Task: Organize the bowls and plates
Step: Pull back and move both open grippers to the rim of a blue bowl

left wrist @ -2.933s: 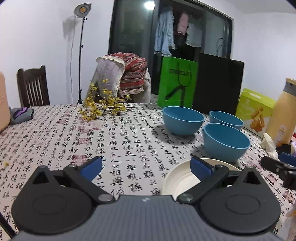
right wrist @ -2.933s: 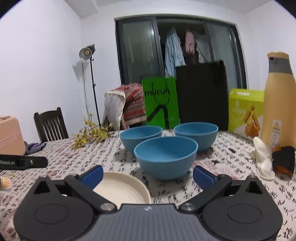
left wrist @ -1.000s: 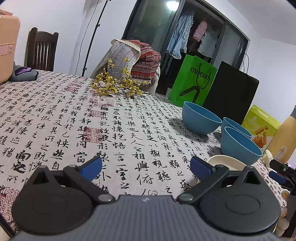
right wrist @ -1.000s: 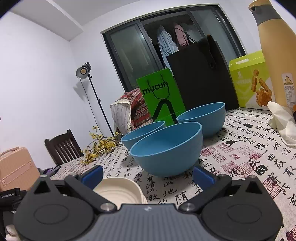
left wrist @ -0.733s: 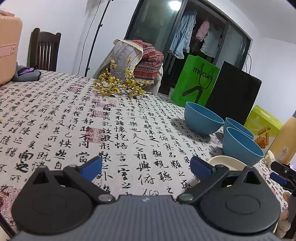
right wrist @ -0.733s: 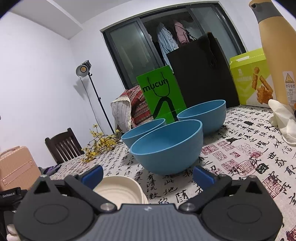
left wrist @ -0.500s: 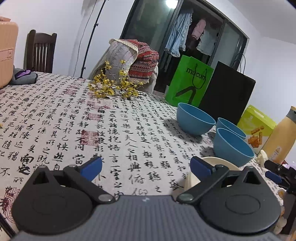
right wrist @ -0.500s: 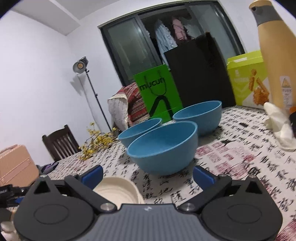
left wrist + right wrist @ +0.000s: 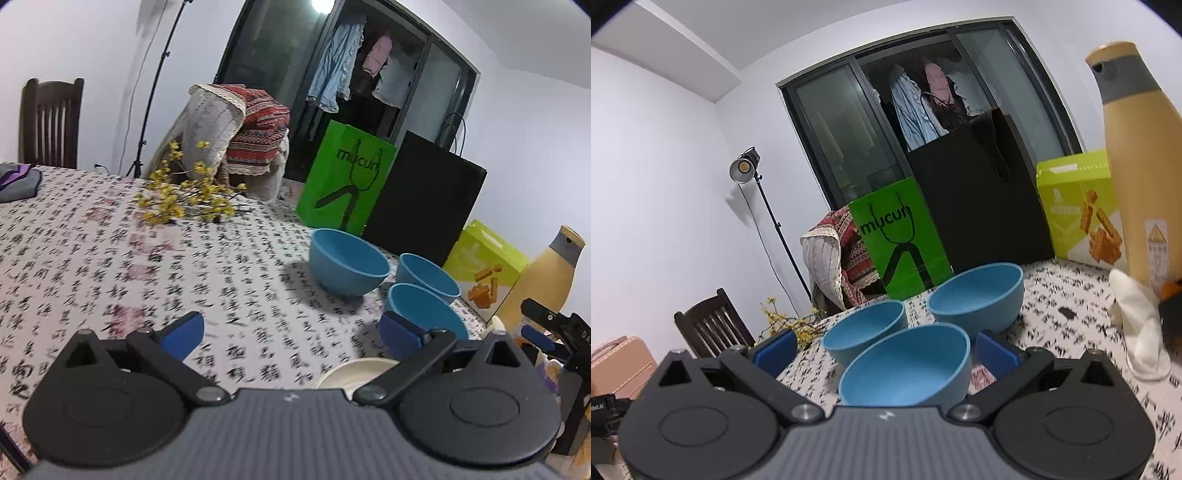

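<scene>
The right tongs (image 9: 884, 350) are spread wide, straddling the nearest blue bowl (image 9: 905, 365). Two more bowls (image 9: 977, 297) sit just behind it on the tabletop (image 9: 1071, 306). The left tongs (image 9: 291, 334) also gape, empty, with a cream plate (image 9: 354, 371) just left of that nearest bowl. A green bag (image 9: 899, 240) stands beyond.

dim indoor light | tablecloth (image 9: 110, 258) motion-blurred | fisheye edges bent, dark corners
</scene>
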The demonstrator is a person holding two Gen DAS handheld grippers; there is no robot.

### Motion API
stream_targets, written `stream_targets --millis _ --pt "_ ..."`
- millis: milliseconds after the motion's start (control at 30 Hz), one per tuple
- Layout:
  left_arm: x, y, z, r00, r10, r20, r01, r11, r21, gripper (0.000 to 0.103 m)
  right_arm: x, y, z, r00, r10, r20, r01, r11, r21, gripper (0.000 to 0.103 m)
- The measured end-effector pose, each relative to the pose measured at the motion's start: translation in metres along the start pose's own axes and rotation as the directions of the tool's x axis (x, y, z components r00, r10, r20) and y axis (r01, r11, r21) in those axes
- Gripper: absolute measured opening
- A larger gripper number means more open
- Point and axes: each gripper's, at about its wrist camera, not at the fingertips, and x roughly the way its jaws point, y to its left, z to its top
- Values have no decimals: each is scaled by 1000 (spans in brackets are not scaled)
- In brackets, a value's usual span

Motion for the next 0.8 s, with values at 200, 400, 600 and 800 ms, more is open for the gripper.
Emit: stream_targets --millis 200,400,600,800 --pt "15 -21 21 999 -22 -29 23 1000 13 103 14 -3 19 999 -30 -28 30 1000 7 103" --pt "32 -43 34 999 -11 -53 13 999 52 103 26 -7 27 996 -66 -63 66 998 10 103" --pt "58 -58 40 996 -8 -92 12 999 40 103 40 -10 36 992 -90 -89 93 995 27 103" --pt "87 -79 51 992 10 -129 -4 999 45 103 66 -11 46 976 -167 -142 173 985 27 103"
